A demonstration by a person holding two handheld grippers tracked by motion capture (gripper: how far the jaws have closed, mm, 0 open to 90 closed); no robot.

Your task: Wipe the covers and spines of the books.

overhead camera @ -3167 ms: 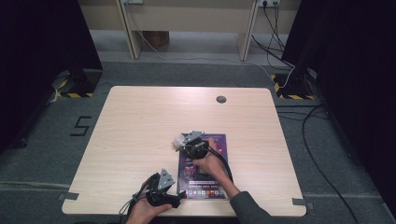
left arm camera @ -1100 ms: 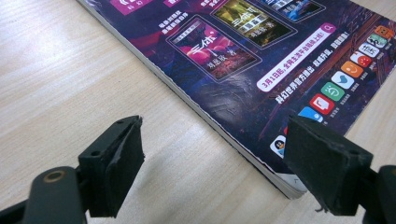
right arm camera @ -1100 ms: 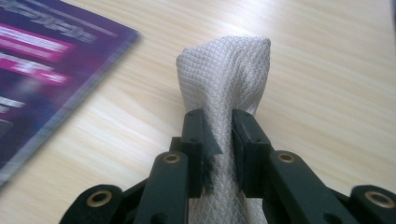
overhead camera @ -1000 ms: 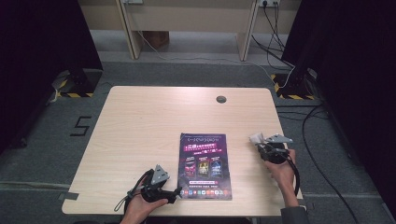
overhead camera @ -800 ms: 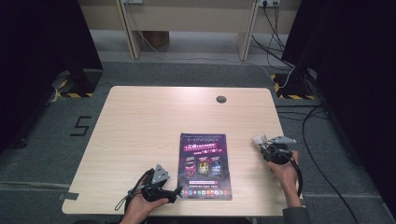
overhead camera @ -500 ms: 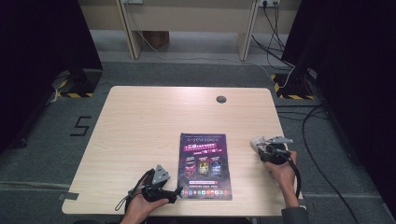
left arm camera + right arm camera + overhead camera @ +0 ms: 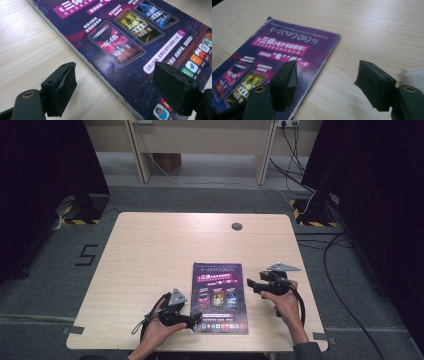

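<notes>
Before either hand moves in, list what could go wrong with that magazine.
1. The magazine lies flat on the table, so fingers coming in at its edge may push it along rather than get under it.
2. The left gripper is open astride the near corner; closing there could crease the cover.
3. The right gripper, whose jaws have just been opening, holds nothing, so nothing pins the magazine's right edge; a pull from the left may spin it.
</notes>
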